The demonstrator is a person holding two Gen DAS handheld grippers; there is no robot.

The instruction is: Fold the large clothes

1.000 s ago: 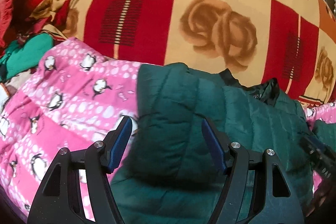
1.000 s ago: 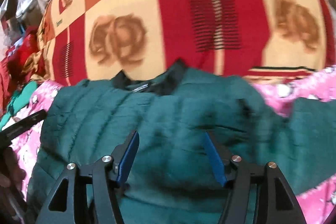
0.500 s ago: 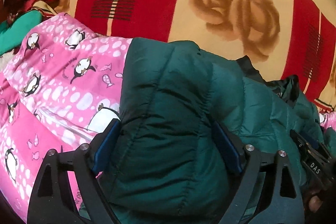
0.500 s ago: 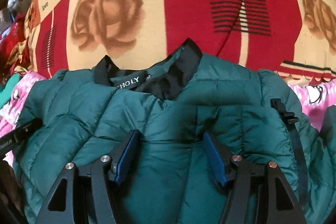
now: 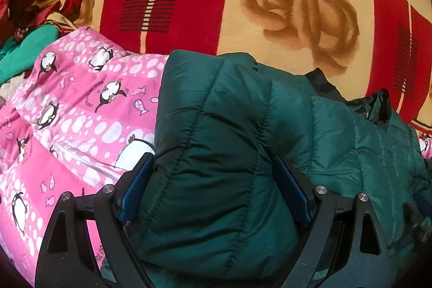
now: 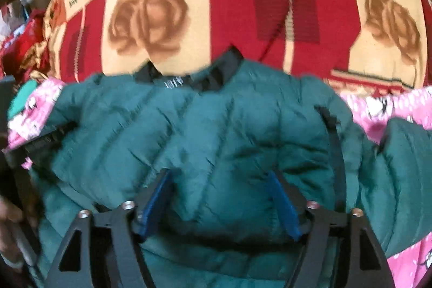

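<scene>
The left claw [image 5: 213, 190] is spread wide around a folded puffy sleeve of the green jacket [image 5: 337, 131], which lies on a pink quilt [image 5: 81, 104]. The right claw [image 6: 218, 201], also wide, straddles the jacket's chest. Sleeve-folding seems underway; next, press it flat.

Left gripper [image 5: 213, 185] and right gripper [image 6: 218, 196] look alike: black angular frames with triangular cutouts, 4 silver screws each, and 2 blue-padded fingers [image 5: 133, 186].
</scene>
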